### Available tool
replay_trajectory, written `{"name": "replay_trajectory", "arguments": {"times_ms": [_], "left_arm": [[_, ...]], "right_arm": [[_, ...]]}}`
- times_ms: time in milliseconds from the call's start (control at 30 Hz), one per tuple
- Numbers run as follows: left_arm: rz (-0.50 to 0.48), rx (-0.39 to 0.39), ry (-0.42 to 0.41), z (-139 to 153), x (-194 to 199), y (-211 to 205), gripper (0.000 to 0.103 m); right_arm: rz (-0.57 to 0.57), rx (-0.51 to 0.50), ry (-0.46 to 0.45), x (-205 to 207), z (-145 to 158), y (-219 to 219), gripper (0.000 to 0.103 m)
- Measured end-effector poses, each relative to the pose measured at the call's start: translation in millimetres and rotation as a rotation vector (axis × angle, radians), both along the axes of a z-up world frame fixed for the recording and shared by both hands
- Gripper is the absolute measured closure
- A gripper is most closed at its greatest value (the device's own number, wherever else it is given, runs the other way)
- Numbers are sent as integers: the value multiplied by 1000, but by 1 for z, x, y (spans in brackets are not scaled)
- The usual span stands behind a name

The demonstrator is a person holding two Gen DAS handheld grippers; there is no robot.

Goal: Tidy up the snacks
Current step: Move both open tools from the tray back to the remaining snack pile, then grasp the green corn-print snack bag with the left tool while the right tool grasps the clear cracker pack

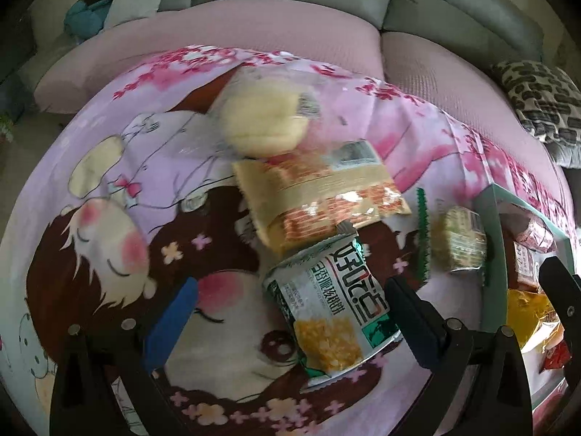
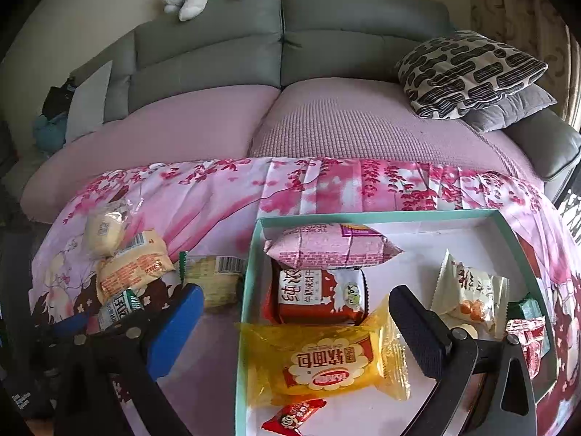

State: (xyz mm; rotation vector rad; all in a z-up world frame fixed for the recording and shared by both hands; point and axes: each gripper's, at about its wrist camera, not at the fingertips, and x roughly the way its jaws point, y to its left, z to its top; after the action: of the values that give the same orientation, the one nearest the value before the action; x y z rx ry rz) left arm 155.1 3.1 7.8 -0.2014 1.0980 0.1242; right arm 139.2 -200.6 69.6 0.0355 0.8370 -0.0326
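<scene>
The left gripper (image 1: 290, 312) gapes wide over the green packet (image 1: 326, 309) left of the box (image 2: 250, 254), the right gripper (image 2: 294, 327) wide above it; several snacks boxed, four left outside.

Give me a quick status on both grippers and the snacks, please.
Left gripper open over the green-and-white packet, nothing held. Right gripper open above the box, empty. Four snacks outside the box; nothing blocking.
</scene>
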Motion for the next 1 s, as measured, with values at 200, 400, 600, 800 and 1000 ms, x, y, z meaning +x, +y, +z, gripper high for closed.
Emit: {"name": "replay_trajectory", "arguments": {"times_ms": [200, 400, 600, 800, 1000], "left_arm": [[66, -39, 15, -4, -10, 24, 1], [123, -8, 25, -1, -19, 45, 5], [125, -37, 20, 0, -23, 56, 32], [124, -58, 8, 1, -25, 61, 36], [152, -75, 3, 1, -27, 71, 36]], "right_arm": [[41, -14, 5, 0, -4, 14, 0], [100, -11, -3, -1, -6, 33, 5], [143, 20, 5, 0, -11, 49, 17], [167, 24, 1, 1, -12, 59, 24], [198, 12, 18, 8, -19, 71, 32]]}}
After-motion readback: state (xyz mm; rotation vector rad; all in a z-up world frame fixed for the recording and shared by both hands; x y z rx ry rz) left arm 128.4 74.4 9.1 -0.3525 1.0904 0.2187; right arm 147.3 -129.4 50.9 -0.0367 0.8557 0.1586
